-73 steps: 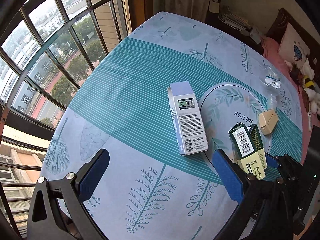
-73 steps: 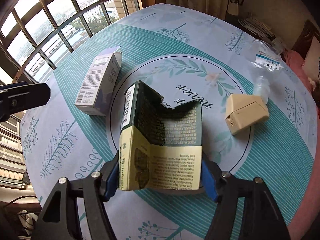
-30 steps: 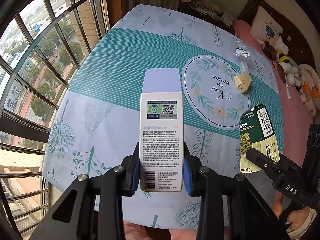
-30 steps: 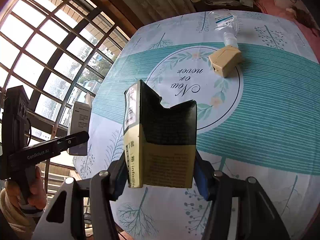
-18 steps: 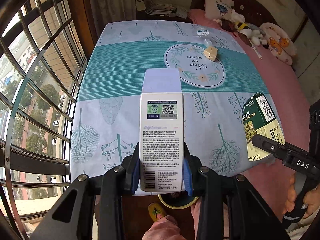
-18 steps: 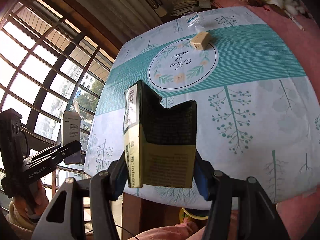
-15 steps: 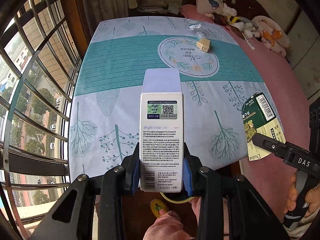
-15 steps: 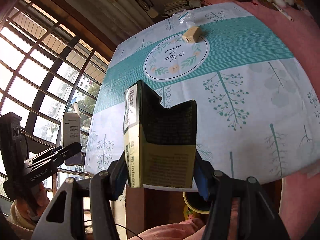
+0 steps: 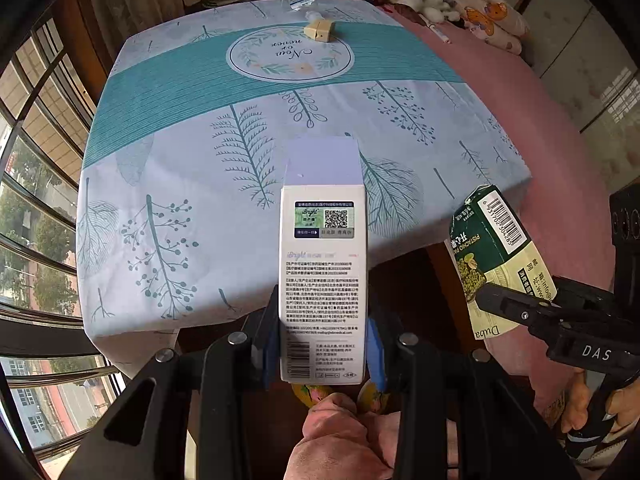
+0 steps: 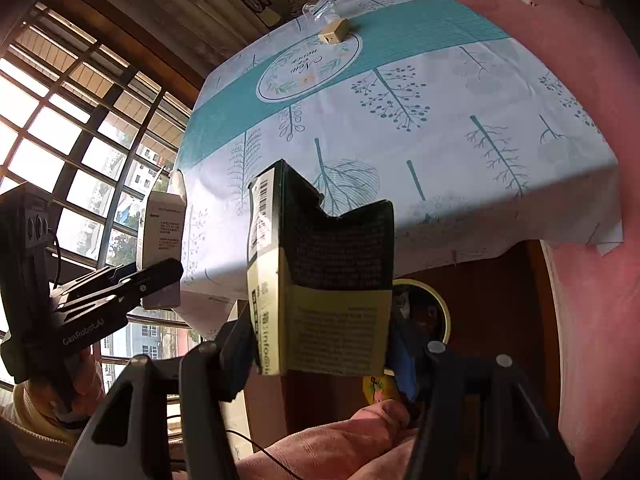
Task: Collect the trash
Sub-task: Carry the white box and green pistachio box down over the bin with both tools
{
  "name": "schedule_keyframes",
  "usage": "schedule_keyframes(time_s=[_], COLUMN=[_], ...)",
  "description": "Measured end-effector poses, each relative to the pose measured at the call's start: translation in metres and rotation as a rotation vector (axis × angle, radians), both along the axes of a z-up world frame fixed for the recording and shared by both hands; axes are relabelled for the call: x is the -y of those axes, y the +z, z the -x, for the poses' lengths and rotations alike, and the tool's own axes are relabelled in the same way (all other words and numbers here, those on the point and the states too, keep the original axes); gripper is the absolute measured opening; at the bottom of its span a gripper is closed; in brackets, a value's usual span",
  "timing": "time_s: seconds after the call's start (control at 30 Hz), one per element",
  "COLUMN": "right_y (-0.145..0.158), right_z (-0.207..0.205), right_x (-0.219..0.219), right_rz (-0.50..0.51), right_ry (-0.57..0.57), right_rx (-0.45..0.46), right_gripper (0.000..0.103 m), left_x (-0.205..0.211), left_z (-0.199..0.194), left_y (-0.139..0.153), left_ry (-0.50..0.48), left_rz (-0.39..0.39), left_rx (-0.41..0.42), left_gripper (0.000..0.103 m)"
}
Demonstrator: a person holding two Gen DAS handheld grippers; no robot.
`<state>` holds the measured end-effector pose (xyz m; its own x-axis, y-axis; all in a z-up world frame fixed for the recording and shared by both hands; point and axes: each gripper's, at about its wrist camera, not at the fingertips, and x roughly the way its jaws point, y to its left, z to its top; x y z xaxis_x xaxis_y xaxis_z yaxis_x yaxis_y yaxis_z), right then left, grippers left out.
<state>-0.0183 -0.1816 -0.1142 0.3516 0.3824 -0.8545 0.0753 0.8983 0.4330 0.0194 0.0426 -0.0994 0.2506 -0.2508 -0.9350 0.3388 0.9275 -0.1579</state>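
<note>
Left hand-held gripper is clamping a white box, right hand-held gripper a torn green carton, both off the bench edge. Leaf-print cloth is covering bench w/ beige box far side; barred window left, pink bed right.

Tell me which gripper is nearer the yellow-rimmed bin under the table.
Right, as far as the views show. The right gripper, clamping the green pistachio box, is just in front of the bin. The left gripper, holding the white box, is off toward the window.
</note>
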Motion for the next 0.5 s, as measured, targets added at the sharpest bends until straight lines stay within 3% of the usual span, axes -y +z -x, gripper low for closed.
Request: schedule_keyframes(time_s=[0.27, 0.5], right_y=[-0.053, -0.147], right_z=[0.032, 0.043], right_x=[0.002, 0.014], right_rz=[-0.052, -0.071], right_ry=[-0.003, -0.065], right_rx=[-0.08, -0.191], right_gripper=[0.057, 0.058], left_x=[0.037, 0.053], left_z=[0.045, 0.059], left_y=[-0.057, -0.149], left_ry=[-0.039, -0.005], left_rz=[-0.024, -0.048], left_rx=[-0.106, -0.199], left_gripper=[0.034, 0.034])
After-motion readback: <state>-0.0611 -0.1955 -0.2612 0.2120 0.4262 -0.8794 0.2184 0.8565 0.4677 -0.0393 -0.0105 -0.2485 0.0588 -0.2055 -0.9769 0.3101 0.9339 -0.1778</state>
